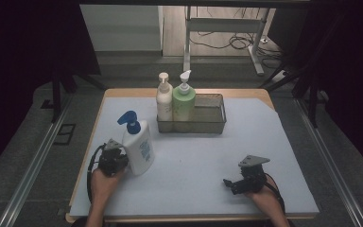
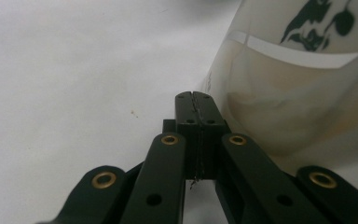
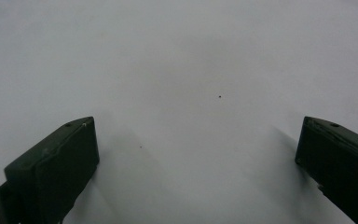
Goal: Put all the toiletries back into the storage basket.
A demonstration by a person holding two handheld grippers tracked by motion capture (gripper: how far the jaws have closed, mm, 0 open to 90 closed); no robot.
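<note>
A white pump bottle point(image 1: 139, 147) with a blue pump head stands tilted on the pale mat point(image 1: 194, 156) at the left. My left gripper point(image 1: 118, 160) sits right beside its lower left side, held by a hand. In the left gripper view the jaws are pressed together with nothing between them, and my left gripper point(image 2: 196, 99) points past the white bottle point(image 2: 303, 93), whose base lies just to the right of the tips. My right gripper point(image 1: 227, 182) rests low near the front right of the mat. Its jaws stand wide apart over bare mat point(image 3: 196, 70), so my right gripper point(image 3: 198, 144) is open.
A wire mesh basket point(image 1: 210, 126) stands at the back middle of the mat. In its left end are a cream pump bottle point(image 1: 164, 100) and a green pump bottle point(image 1: 184, 103). Beyond the table are a desk frame and floor cables.
</note>
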